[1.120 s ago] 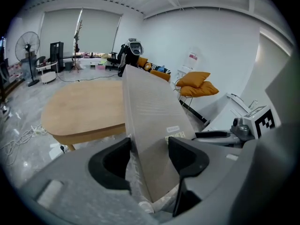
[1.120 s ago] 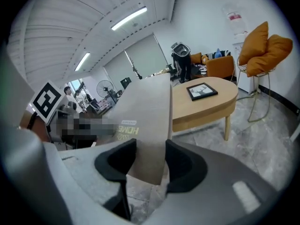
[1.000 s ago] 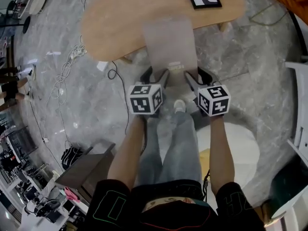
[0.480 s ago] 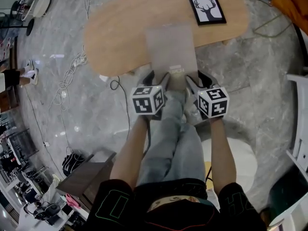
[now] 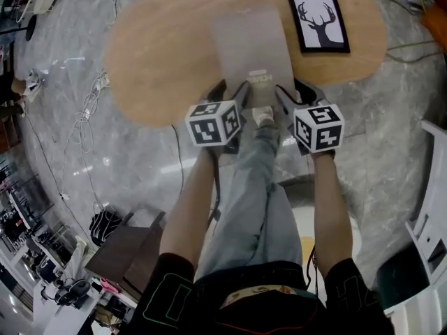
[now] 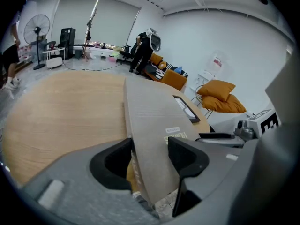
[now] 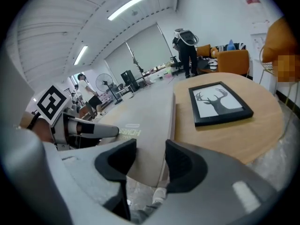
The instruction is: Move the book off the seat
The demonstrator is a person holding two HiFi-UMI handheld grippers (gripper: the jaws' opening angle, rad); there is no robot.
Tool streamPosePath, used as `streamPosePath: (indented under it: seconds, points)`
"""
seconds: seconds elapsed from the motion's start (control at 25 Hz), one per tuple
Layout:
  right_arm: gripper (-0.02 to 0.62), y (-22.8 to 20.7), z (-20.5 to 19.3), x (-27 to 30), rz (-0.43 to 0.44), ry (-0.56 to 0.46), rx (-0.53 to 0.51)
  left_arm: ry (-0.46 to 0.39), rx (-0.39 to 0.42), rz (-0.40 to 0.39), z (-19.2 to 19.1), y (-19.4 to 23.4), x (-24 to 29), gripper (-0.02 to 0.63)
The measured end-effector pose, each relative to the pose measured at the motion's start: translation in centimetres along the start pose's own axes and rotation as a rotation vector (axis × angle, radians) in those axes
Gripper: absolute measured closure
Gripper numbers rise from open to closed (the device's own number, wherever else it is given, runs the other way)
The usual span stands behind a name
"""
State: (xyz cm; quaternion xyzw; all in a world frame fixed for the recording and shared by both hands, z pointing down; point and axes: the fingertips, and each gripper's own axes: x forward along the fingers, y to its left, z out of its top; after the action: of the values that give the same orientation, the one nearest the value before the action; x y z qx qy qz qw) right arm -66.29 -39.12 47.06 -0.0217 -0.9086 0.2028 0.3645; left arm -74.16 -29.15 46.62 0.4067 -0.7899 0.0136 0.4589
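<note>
A big flat grey book [image 5: 250, 42] is held out over the oval wooden table [image 5: 160, 54], and its near end reaches past the table's edge. My left gripper [image 5: 234, 98] is shut on the book's near left corner, my right gripper [image 5: 290, 98] on its near right corner. In the left gripper view the book [image 6: 150, 116] runs edge-on between the pads of that gripper [image 6: 150, 157]. The right gripper view shows the book's cover [image 7: 145, 109] clamped in that gripper [image 7: 150, 162]. Whether the book touches the tabletop cannot be told.
A black-framed deer picture [image 5: 320, 19] lies on the table just right of the book. Cables [image 5: 87, 114] trail over the marble floor at left. A dark low table [image 5: 122, 246] and a white round seat [image 5: 299, 211] are behind me. A person [image 6: 145, 50] stands far off.
Both grippers and the book have moved forward, so more of the book is over the table. The table and deer picture have drawn closer below me. The grip is unchanged.
</note>
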Motion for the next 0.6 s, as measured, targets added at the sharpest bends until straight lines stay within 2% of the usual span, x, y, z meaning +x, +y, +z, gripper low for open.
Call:
streamPosePath:
  seconds: [0.24,0.44,0.6]
  points:
    - [0.400,-2.5,1.9,4.4,-0.005,0.049,-0.014,0.019,-0.040,0.032,1.9,2.3,4.6,0.351]
    - [0.396,-3.7,4.0,5.9,0.006,0.082,-0.052,0.004,-0.054,0.059,3.9,2.7,5.8,0.350]
    - [0.390,-3.9,3.6,6.0,0.040,0.132,-0.077,0.022,-0.063,0.107,3.4,2.5,5.9,0.351]
